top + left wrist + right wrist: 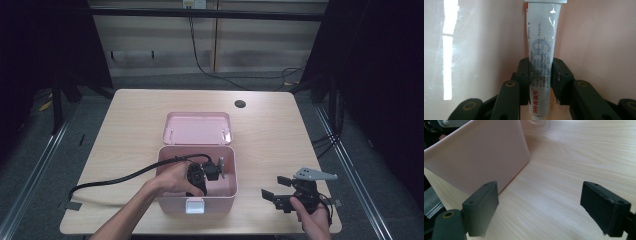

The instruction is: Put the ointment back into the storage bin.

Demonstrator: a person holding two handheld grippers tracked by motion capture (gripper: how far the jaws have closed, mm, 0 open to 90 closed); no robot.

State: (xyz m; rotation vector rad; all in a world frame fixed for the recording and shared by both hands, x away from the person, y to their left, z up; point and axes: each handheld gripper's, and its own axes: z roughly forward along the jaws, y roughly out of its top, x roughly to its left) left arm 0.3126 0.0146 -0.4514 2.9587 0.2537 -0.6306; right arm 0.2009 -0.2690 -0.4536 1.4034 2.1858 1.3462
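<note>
The pink box (197, 197) sits near the table's (125, 130) near edge, its lid (197, 128) lying just behind it; bare wood stretches left, far and right of both. The left gripper (207, 172) reaches down inside the box, close between its walls, jaws clamped narrowly on a white tube (541, 50) of ointment within the box. To the right, near the table's near-right corner, the right gripper (274, 192) hangs over open wood, jaws spread wide and empty, the box wall just left of it.
</note>
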